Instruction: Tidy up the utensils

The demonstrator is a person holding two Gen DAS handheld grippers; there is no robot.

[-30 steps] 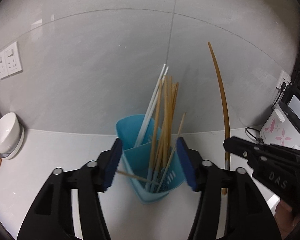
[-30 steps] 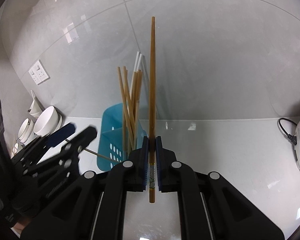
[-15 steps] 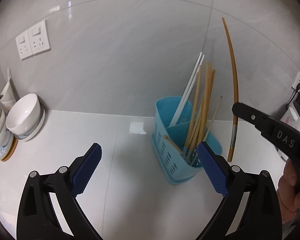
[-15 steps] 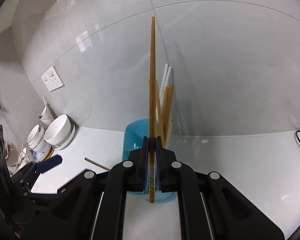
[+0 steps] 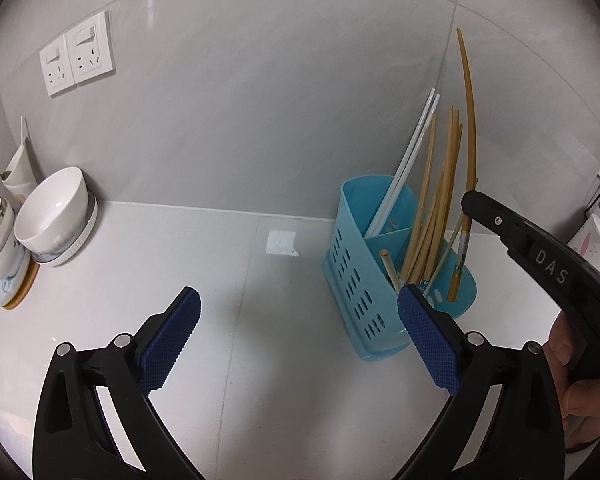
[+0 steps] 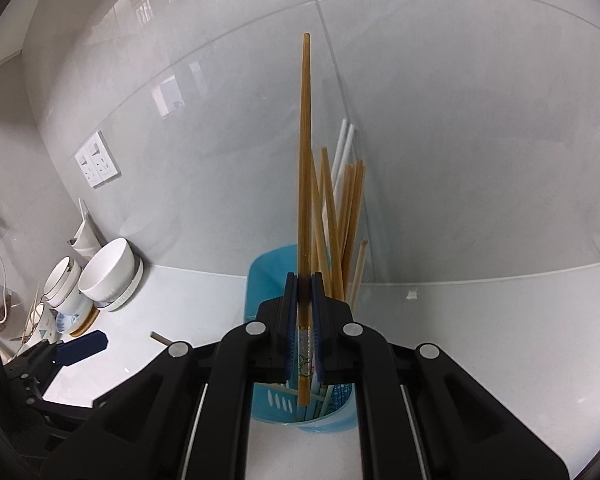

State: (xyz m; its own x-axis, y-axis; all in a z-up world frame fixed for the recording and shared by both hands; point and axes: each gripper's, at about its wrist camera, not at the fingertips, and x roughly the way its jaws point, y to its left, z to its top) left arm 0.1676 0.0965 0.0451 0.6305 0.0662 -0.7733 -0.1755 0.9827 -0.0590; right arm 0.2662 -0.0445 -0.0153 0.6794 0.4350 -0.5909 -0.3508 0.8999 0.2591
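Right hand-held gripper (image 6: 305, 312) clamped on upright wooden chopstick (image 6: 305, 152), lower tip inside blue holder (image 5: 354, 280), directly above it. Left hand-held gripper (image 5: 300, 344) wide open, nothing between pads, over bare tabletop (image 5: 140, 272) just left of holder. Other chopsticks (image 5: 440, 200) crowd holder's compartments. White bowls (image 5: 54, 208) stacked far left, wall sockets (image 5: 76, 58) behind.

Left tongs (image 5: 300, 340) spread wide, right tongs (image 6: 305, 312) clamped.
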